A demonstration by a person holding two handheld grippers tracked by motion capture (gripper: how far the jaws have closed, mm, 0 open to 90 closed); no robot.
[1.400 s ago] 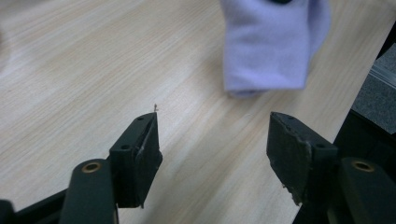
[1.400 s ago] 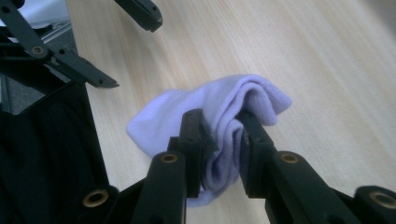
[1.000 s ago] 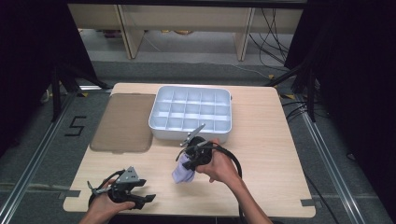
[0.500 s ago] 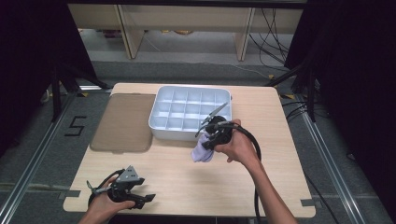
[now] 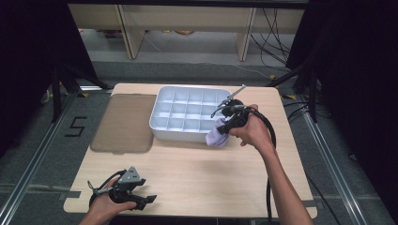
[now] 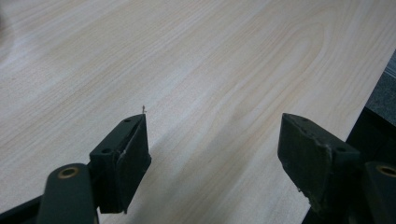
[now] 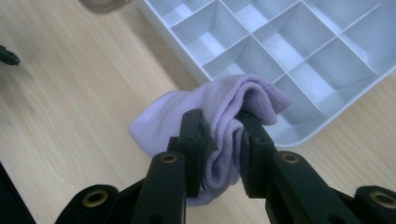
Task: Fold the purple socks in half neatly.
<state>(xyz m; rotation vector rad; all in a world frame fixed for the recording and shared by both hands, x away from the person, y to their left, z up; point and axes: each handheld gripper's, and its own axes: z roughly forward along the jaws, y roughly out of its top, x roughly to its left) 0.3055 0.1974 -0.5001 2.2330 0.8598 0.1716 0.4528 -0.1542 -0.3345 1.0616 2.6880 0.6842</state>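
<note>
While the right gripper (image 7: 219,140) pinches a folded lilac cloth (image 7: 224,109) between its pads, the cloth hangs over the near right corner of the white tray (image 5: 162,129). Near the table (image 5: 202,173) front edge, the left gripper (image 6: 212,140) rests with jaws spread, having just been opening, nothing between them.

A: What do the tools look like?
B: The left gripper (image 5: 149,198) is black, with a grey three-cornered plate (image 5: 130,176) on top. Its pads (image 6: 125,161) look scuffed.
A: And the other one?
B: The right gripper (image 7: 223,135) is black too, with brass-coloured screws (image 7: 168,158) and a thick black cable (image 5: 269,132). Both arms are bare.
</note>
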